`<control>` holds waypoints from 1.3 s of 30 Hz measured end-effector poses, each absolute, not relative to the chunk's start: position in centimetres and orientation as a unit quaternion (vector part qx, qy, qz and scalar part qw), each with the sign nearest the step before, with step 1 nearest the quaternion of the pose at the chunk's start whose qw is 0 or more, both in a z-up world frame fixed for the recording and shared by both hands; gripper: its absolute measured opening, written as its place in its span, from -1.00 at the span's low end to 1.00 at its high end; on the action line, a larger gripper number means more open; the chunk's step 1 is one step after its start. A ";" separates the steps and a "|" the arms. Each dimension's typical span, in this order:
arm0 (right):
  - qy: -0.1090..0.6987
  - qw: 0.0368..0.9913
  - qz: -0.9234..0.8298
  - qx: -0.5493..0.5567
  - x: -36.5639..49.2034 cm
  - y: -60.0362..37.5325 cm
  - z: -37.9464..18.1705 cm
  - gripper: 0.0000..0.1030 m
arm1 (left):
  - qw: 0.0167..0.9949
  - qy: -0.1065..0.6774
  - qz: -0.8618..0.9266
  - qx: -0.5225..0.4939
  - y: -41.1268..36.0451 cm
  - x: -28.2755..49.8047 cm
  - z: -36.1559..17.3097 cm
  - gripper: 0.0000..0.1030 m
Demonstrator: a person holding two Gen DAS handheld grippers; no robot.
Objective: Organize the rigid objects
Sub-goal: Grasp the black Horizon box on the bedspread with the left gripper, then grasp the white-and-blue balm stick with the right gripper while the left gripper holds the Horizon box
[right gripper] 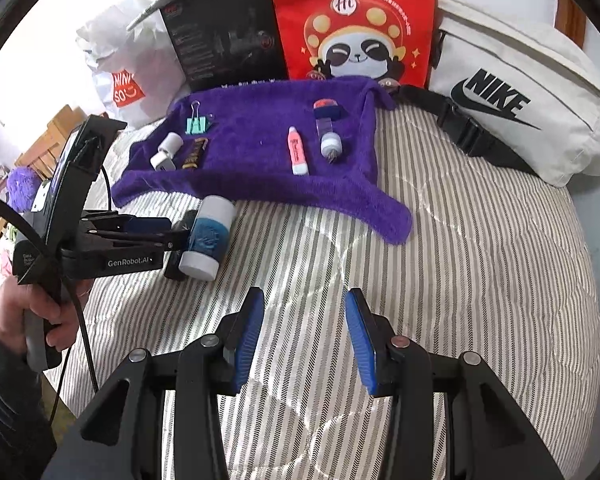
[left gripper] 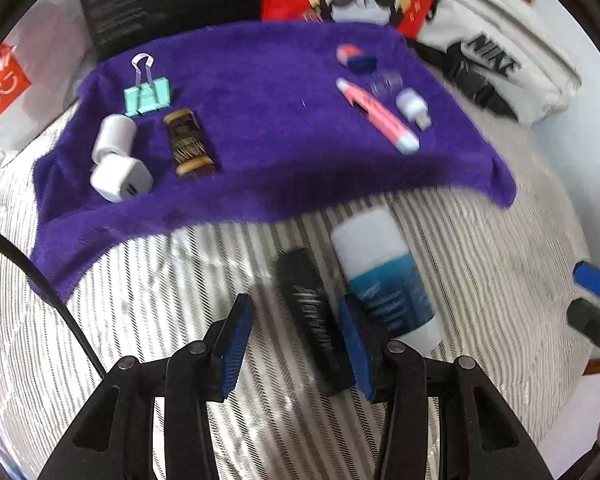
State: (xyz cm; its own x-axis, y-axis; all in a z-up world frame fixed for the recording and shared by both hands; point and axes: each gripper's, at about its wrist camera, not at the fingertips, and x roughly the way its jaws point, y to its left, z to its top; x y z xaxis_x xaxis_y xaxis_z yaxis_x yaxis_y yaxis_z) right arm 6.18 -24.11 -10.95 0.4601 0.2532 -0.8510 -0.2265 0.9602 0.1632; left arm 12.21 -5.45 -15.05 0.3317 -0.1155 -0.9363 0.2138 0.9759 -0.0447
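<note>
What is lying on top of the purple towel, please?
On the purple towel lie a green binder clip, two white chargers, a brown tube, a pink highlighter and small pieces near the far corner. Anything under the towel is hidden.

A deep purple towel (right gripper: 260,152) lies on a bed (right gripper: 460,280) striped grey and white. On the towel are a mint-green binder clip (left gripper: 148,96), a white charger (left gripper: 120,180), a dark brown tube with gold print (left gripper: 189,143) and a pink-and-white pen (left gripper: 376,114). Behind stand a red bag with a panda (right gripper: 352,20) and a white pouch with black lettering (right gripper: 520,92).
</note>
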 end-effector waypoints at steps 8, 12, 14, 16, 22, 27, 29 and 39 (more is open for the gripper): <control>0.512 0.847 0.142 0.013 6.3 -24.2 -12.2 -0.18 | 0.824 0.555 -0.088 0.075 -4.4 10.9 -15.0 -0.01; 0.517 0.845 0.138 0.016 6.4 -24.6 -12.8 -0.18 | 0.828 0.550 -0.083 0.066 -2.9 10.5 -14.8 -0.02; 0.521 0.842 0.136 0.024 6.7 -24.8 -13.1 -0.18 | 0.831 0.543 -0.089 0.077 -3.1 10.5 -14.8 -0.10; 0.525 0.840 0.135 0.025 6.8 -24.7 -13.3 -0.18 | 0.832 0.539 -0.103 0.081 -3.7 10.7 -14.7 -0.32; 0.527 0.839 0.138 0.020 6.7 -24.6 -13.7 -0.18 | 0.836 0.523 -0.131 0.104 -4.3 10.4 -14.6 -0.58; 0.531 0.836 0.140 0.023 6.8 -24.4 -14.1 -0.18 | 0.834 0.525 -0.135 0.104 -3.9 10.5 -14.5 -0.58; 0.532 0.834 0.144 0.022 6.9 -23.9 -14.3 -0.18 | 0.836 0.522 -0.135 0.102 -4.1 10.6 -14.7 -0.58; 0.529 0.830 0.178 0.012 8.2 -20.0 -14.2 -0.18 | 0.841 0.528 -0.088 0.077 0.7 8.8 -14.7 -0.59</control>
State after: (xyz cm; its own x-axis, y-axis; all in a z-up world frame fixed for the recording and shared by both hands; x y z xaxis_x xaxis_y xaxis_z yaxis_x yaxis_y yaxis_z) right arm 8.17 -19.97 -14.17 0.3768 0.3077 -0.8737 -0.2822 0.9365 0.2081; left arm 8.80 0.75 -14.67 0.4275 -0.0664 -0.9016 0.2289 0.9728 0.0369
